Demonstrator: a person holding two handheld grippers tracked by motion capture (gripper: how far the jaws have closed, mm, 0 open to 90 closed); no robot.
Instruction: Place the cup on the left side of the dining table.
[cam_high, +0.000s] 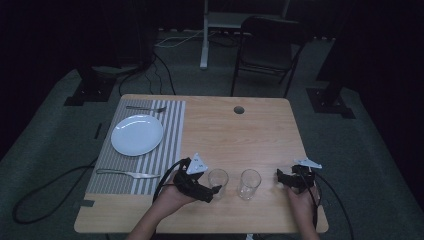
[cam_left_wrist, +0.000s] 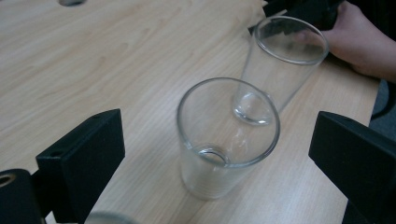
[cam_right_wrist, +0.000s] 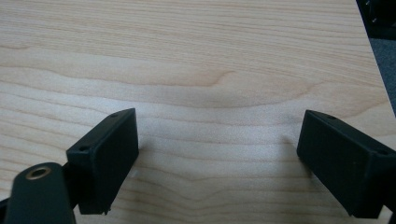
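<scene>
Two clear glasses stand between my claws near the table's front edge. High view: my left gripper (cam_high: 212, 191) sits just left of the near glass (cam_high: 218, 180), tips beside its base; the far glass (cam_high: 249, 184) stands a little beyond it, toward my right gripper (cam_high: 281, 176), which rests apart from both on the wooden table (cam_high: 240, 135). Off to my left claw's far side lies a striped placemat (cam_high: 172, 130) carrying a white plate (cam_high: 137, 134), a fork (cam_high: 146, 108) and a knife (cam_high: 127, 174).

Left gripper view: jaws spread wide, released, the near glass (cam_left_wrist: 228, 137) upright between them and touching neither. Far glass (cam_left_wrist: 282, 63) stands just behind it, with my other hand (cam_left_wrist: 362, 39) beyond.

Right gripper view: jaws parted, released, bare wood (cam_right_wrist: 196, 79) between and ahead of them.
</scene>
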